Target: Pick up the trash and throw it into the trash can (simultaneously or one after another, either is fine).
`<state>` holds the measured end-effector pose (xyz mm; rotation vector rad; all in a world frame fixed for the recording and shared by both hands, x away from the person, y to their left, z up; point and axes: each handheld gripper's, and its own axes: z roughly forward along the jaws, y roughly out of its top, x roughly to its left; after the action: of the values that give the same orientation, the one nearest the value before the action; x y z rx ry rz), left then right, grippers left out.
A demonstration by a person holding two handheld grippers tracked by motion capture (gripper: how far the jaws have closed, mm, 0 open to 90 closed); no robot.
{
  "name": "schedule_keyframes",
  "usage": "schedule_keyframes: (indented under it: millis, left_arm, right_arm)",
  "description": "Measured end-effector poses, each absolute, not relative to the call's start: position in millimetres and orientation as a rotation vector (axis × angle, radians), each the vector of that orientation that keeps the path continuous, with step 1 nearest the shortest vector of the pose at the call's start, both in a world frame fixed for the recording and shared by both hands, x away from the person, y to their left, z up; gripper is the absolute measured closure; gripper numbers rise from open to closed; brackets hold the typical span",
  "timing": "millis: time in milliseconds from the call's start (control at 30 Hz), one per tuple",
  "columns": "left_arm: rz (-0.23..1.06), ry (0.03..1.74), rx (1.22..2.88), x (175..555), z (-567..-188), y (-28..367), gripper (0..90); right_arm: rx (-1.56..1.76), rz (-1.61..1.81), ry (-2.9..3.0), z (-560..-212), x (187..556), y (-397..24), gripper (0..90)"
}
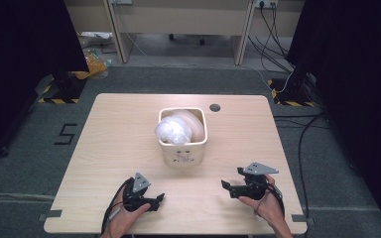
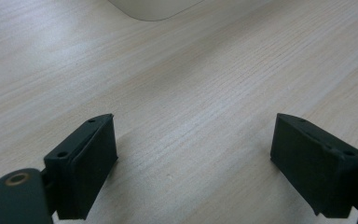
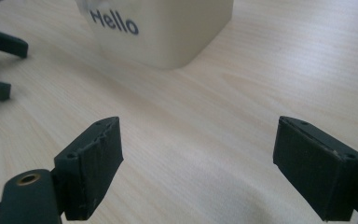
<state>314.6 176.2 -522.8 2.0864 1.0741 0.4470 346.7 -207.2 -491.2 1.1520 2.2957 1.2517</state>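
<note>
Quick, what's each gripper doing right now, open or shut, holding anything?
Left gripper: open, holding nothing, bare table between its jaws.
Right gripper: open, holding nothing, pointing toward the cream bin.

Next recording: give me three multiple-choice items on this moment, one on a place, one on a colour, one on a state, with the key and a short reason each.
1. Where does the cream bin stand?
A. mid-table
B. on the floor
C. at the table's left edge

2. What colour is the "Hello" lettering on the bin?
A. red
B. dark blue
C. green

3. How are the two tools?
A. both shut
B. one holds the bin
C. both open, holding nothing

Key:
1 A, the high view shows it centred on the wooden table.
2 B, the right gripper view shows dark blue print.
3 C, the left tool and right tool have jaws wide apart over bare wood.
</note>
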Motion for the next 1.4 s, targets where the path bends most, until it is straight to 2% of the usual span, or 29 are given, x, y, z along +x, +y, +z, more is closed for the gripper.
schedule_keyframes:
  millis: [667, 933, 1400]
  left_arm:
    - [0.447, 1.074, 2.087, 314.6, -522.8, 176.1, 13.3]
    - [0.448, 1.074, 2.087, 314.5, -522.9, 176.1, 13.3]
    - [0.448, 1.074, 2.087, 314.5, -522.9, 176.1, 13.2]
  right_arm:
    - [1.154, 1.064, 2.362, -516.6, 337.9, -210.0, 15.7]
    - [1.102, 1.001, 2.375, -517.5, 336.3, -205.9, 12.5]
    - [1.109, 1.022, 2.381, -517.3, 337.6, -208.2, 12.3]
